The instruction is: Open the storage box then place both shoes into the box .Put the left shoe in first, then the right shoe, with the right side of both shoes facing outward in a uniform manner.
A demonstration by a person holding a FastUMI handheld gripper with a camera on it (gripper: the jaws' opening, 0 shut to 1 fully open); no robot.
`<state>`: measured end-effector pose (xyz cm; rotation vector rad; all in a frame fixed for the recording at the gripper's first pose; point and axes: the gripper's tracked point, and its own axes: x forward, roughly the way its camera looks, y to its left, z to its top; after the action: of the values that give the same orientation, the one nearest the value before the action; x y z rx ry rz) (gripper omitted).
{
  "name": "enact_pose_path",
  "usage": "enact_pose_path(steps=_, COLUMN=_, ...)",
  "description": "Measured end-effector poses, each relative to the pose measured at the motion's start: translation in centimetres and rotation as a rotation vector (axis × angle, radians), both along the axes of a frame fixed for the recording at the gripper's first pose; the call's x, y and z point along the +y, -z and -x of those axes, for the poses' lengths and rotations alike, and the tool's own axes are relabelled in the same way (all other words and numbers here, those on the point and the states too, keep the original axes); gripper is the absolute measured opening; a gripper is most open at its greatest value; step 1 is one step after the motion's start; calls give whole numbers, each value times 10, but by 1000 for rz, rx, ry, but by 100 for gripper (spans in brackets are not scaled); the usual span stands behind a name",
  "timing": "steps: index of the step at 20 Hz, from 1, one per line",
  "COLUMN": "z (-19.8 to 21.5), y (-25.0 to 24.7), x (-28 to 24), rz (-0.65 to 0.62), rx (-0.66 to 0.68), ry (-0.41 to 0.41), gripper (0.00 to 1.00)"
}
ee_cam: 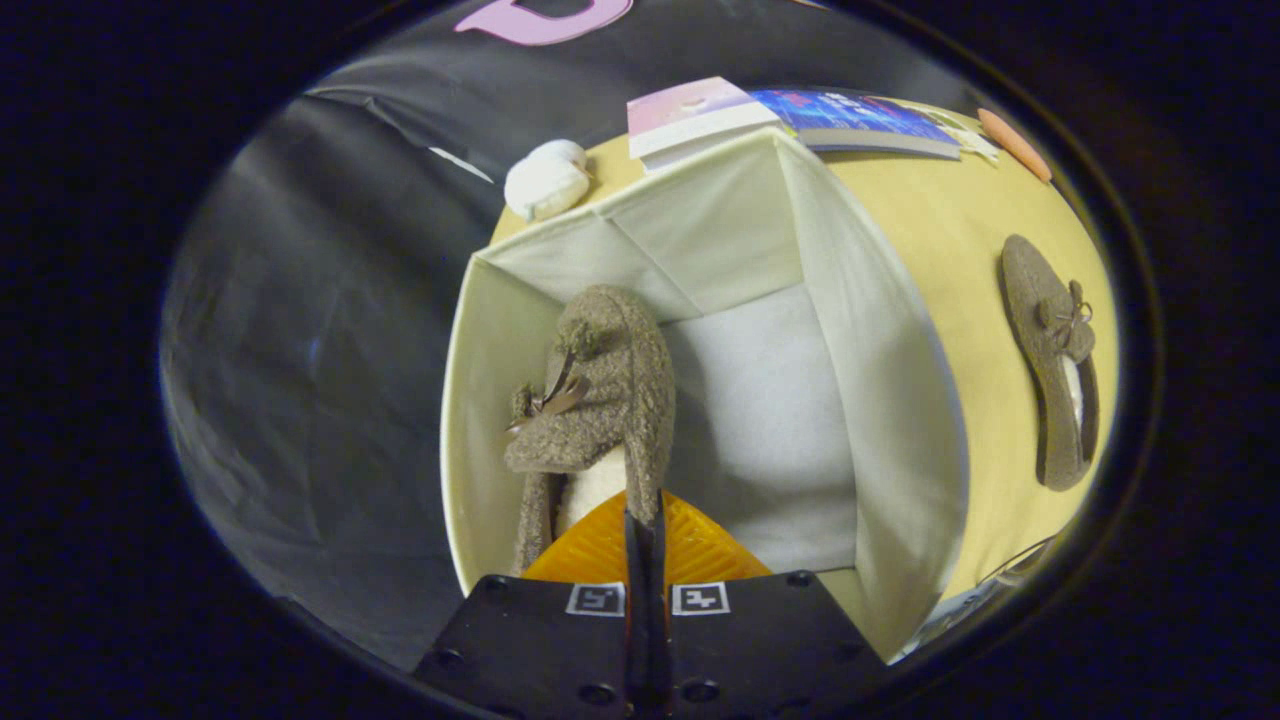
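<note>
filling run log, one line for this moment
gripper: shut on fuzzy brown shoe | inside open cream fabric box | second brown shoe: on table

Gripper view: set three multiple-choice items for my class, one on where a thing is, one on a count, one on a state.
1. Where does the second shoe lie?
A. On the table, outside the box
B. Inside the box
C. On the books

2. How many shoes are in the picture?
A. One
B. Two
C. Three

3. What is the gripper doing?
A. Hanging open above the table
B. Shut on a book
C. Shut on the held shoe, inside the open box

Answers:
1. A: it lies flat on the table, beside the box's outer wall.
2. B: one shoe at the fingers, one on the table.
3. C: the fingers meet on the shoe's edge, and the box's walls stand around it with no lid over it.
</note>
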<state>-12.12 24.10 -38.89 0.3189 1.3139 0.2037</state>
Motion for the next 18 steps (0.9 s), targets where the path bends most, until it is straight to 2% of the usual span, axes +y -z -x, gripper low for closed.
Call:
enact_pose_path(steps=3, z=-4, y=11, x=-5, rz=32, rx=32, ry=-12, gripper=4)
enact_pose_path(steps=11, z=-10, y=1, x=-9, rz=-5, rx=32, ry=-2, gripper=24)
enact_pose_path(steps=18, z=-32, y=-67, x=-30, rz=-136, rx=-67, ry=96, gripper=24)
